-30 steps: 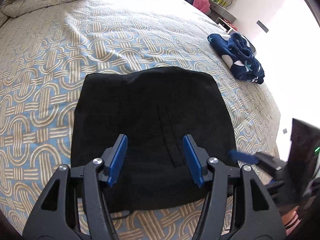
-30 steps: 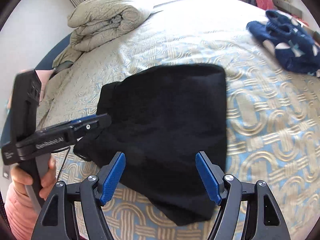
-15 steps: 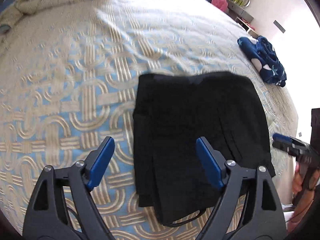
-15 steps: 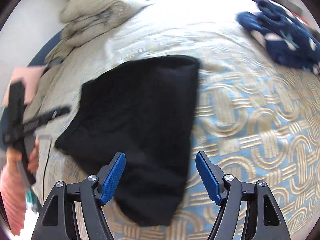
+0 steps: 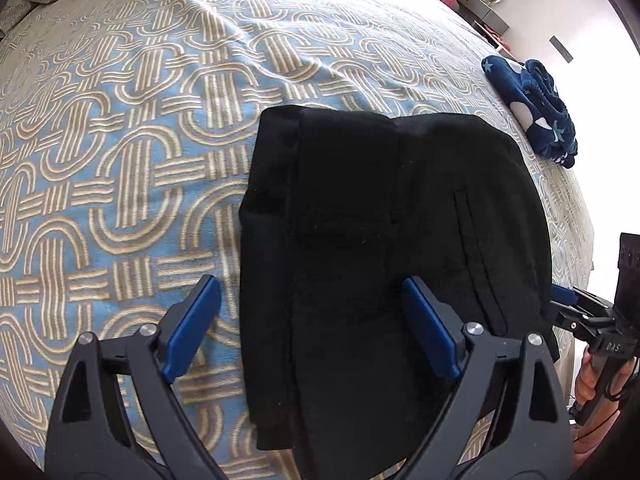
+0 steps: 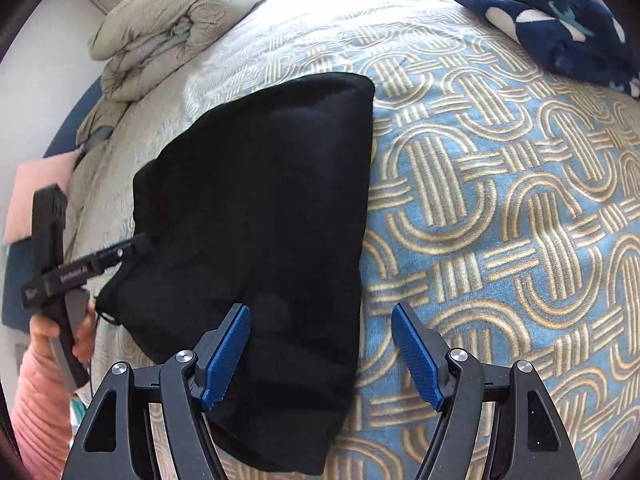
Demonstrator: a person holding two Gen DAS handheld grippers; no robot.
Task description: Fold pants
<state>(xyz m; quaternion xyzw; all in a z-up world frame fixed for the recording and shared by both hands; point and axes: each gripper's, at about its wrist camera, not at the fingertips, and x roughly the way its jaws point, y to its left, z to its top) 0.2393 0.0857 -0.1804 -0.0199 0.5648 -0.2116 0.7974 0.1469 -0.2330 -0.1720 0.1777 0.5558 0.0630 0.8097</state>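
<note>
Blue-and-tan patterned bed (image 5: 120, 160) carries the folded black pants (image 5: 380, 240) in its middle, a navy garment (image 6: 560, 20) well apart and a rolled duvet (image 6: 168, 32) at the far end. Left hand-held gripper (image 5: 316, 328) tilts steeply down over the pants' left edge, jaws just opened wide, pads clear of the cloth. Right hand-held gripper (image 6: 320, 352) tilts likewise over the right edge, jaws apart, empty.

A bed with a blue-and-tan looped-pattern cover (image 5: 120, 168) carries folded black pants (image 5: 380, 240), a crumpled navy star-print garment (image 6: 560, 20) and a bundled beige quilt (image 6: 172, 28).
</note>
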